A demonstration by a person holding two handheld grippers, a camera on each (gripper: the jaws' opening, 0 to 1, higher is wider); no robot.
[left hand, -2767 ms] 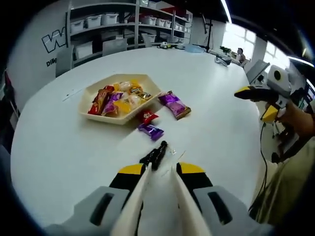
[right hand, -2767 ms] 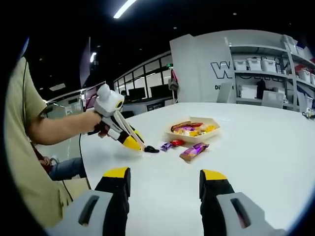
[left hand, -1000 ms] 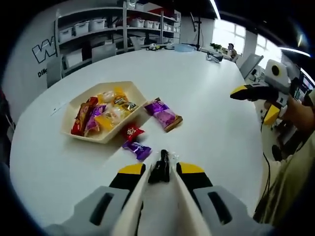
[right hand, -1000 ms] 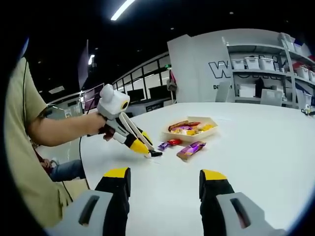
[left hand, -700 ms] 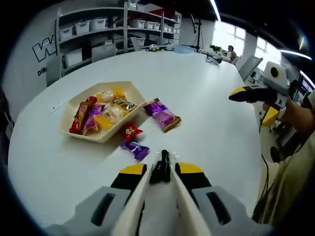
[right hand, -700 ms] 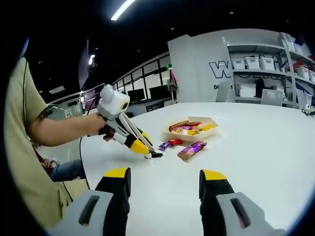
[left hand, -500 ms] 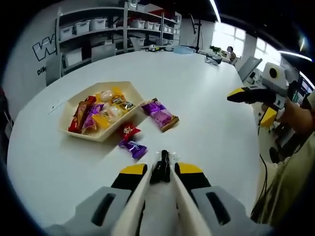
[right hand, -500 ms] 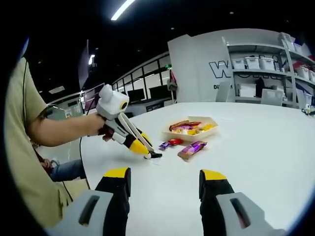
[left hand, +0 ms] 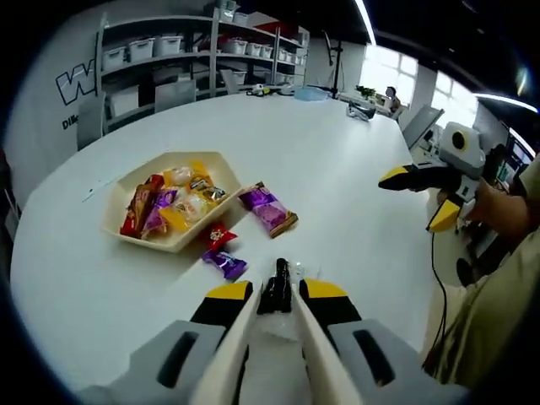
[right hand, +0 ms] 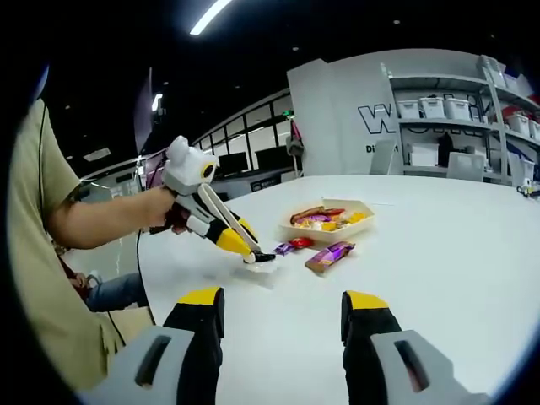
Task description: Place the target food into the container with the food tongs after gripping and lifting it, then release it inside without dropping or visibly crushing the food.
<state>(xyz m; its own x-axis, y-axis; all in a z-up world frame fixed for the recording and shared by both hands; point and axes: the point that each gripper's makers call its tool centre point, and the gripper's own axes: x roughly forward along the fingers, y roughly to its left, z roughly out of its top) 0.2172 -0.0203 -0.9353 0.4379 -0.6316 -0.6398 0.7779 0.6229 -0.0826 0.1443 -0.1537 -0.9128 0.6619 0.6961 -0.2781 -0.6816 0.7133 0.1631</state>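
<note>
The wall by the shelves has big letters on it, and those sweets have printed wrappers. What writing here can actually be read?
"W": large outlined letter on the grey wall; the rest is hidden by the shelves.
"Di": start of a smaller line beneath it; the rest is cut off.
Wrappers in the tray: print too small to read.

Dark wrapped candy (left hand: 277,287), earlier on the table, now pinched in left gripper (left hand: 276,297), lifted clear.

Grey gripper (left hand: 274,312) bodies, yellow-capped black jaws; olive short sleeve (right hand: 38,194).
</note>
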